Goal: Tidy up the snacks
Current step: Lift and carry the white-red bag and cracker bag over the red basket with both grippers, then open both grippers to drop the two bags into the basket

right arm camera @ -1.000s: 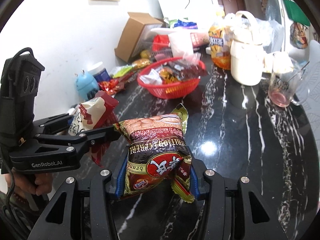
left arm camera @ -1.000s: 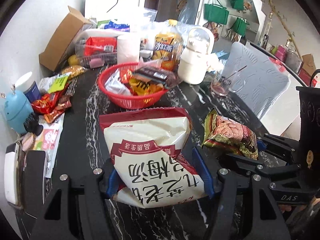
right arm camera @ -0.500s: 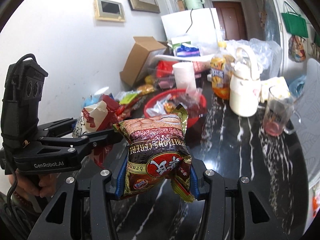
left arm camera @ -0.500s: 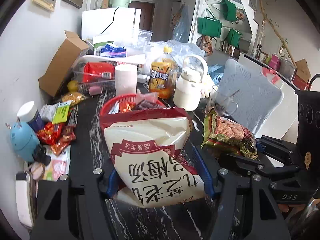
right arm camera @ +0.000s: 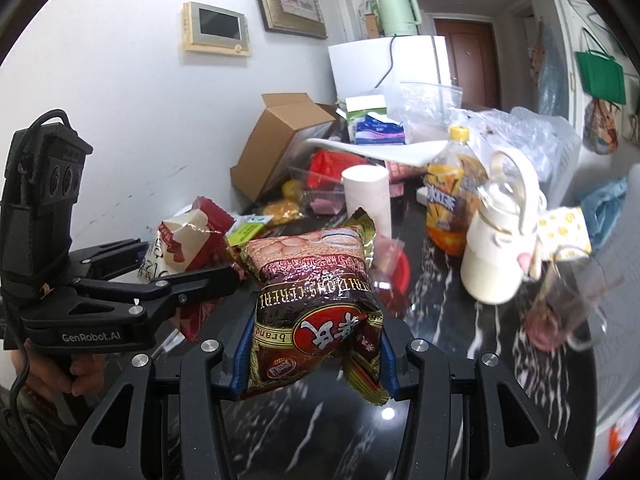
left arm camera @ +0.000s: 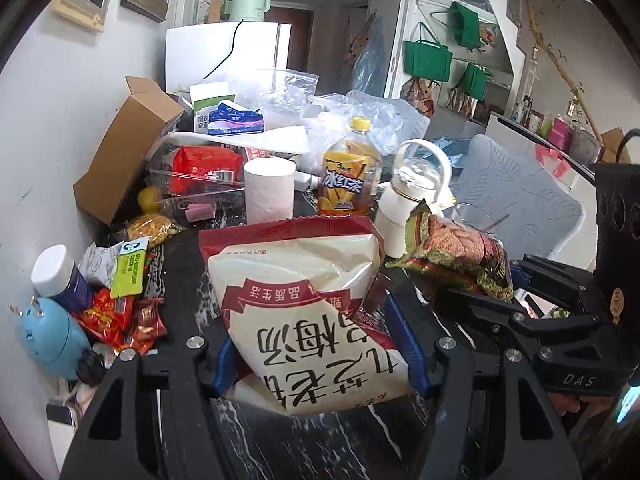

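Note:
My left gripper [left arm camera: 316, 356] is shut on a large white and red snack bag [left arm camera: 304, 300] and holds it above the black marble table [left arm camera: 184, 280]. My right gripper [right arm camera: 312, 356] is shut on a brown and gold cereal snack packet [right arm camera: 312, 292], also raised. Each gripper shows in the other's view: the right one with its packet [left arm camera: 456, 252] at the right, the left one with its bag [right arm camera: 180, 240] at the left. The red basket [right arm camera: 394, 276] is mostly hidden behind the packet.
Loose snack wrappers [left arm camera: 120, 304] lie at the table's left edge beside a blue toy [left arm camera: 52, 336] and a jar [left arm camera: 60, 276]. Behind stand a paper roll [left arm camera: 268, 188], a tea bottle [left arm camera: 348, 176], a white kettle [left arm camera: 412, 204], a glass mug [right arm camera: 568, 304] and a cardboard box [left arm camera: 124, 148].
Both grippers have risen and tilted up with their bags still held. The red basket has dropped out of the left view behind the bag, and more of the wall and room shows.

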`<state>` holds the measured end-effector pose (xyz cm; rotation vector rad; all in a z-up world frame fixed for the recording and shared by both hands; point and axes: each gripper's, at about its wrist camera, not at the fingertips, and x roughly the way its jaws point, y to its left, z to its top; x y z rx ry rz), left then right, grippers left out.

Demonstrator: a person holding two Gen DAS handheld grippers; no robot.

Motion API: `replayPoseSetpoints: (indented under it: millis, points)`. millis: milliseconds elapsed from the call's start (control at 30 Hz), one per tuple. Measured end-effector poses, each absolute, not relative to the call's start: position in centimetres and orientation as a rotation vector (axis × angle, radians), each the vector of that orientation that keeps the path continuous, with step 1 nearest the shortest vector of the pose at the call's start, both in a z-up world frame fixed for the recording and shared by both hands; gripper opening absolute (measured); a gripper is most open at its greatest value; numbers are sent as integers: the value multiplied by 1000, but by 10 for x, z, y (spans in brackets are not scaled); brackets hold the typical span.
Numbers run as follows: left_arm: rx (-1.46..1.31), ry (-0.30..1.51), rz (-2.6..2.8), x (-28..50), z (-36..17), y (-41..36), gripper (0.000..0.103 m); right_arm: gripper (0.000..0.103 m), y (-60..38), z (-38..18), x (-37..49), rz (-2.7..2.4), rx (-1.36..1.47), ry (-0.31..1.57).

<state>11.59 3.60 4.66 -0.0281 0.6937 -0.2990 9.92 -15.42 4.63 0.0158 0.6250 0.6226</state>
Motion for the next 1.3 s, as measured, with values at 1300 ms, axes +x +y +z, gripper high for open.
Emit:
replayPoseSetpoints:
  millis: [1300]
  points:
    - [-36, 1021, -267, 285, -46, 38, 71, 49, -126, -6, 231, 601, -34, 779]
